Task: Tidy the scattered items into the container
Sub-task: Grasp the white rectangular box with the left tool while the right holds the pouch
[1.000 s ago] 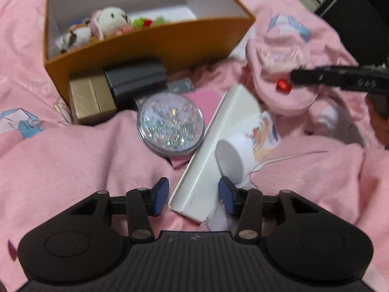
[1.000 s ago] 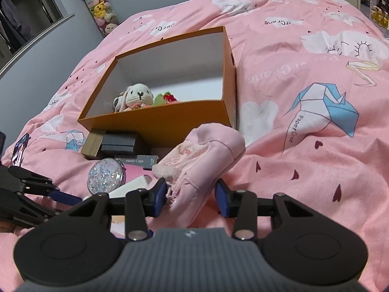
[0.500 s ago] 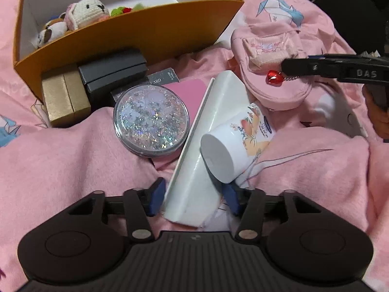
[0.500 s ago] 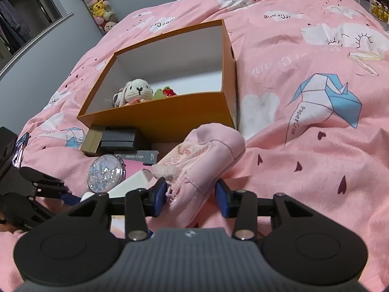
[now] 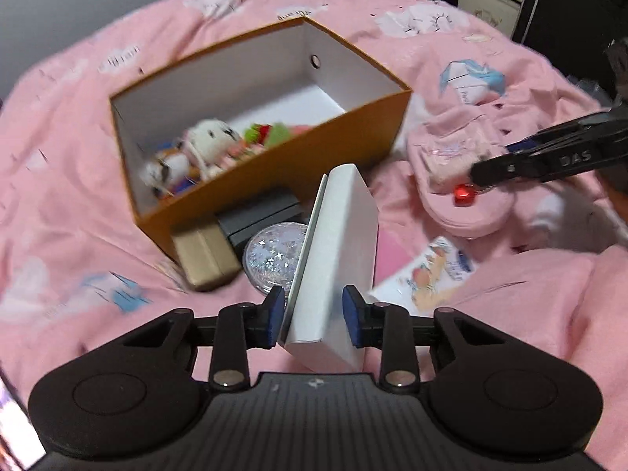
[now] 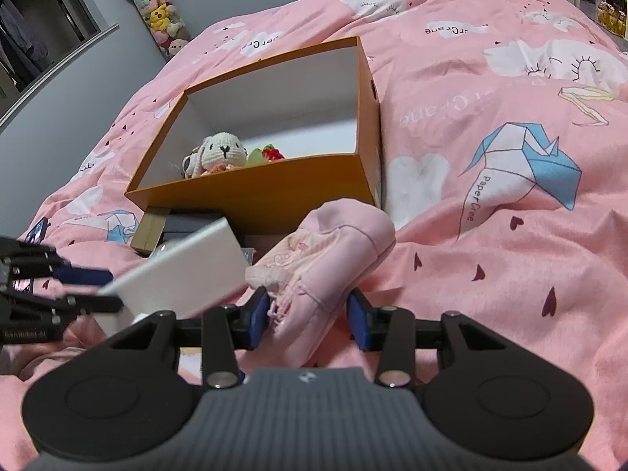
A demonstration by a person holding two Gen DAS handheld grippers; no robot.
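Observation:
My left gripper [image 5: 312, 322] has its jaws closing on a flat white box [image 5: 337, 259], which stands tilted on edge between the pads, raised off the bedding. From the right wrist view the same white box [image 6: 184, 271] hangs in front of the orange container [image 6: 251, 196]. The container [image 5: 274, 180] stands open-topped on the bed with plush toys [image 5: 204, 145] inside. My right gripper [image 6: 309, 316] is open around a pink fabric pouch [image 6: 333, 243] that lies on the duvet. A red heart charm [image 5: 463, 192] hangs from the pouch.
A round glitter compact [image 5: 271, 259], a gold box [image 5: 204, 259] and a dark box [image 5: 259, 212] lie against the container's front wall. A printed white tube [image 5: 428, 278] and a pink card [image 5: 388, 255] lie to the right. Rumpled pink duvet [image 6: 490, 259] surrounds everything.
My left gripper closed on the white box and lifted it, tipping it up on edge; the tube rolled off it to the right. The right gripper stayed put around the pouch.

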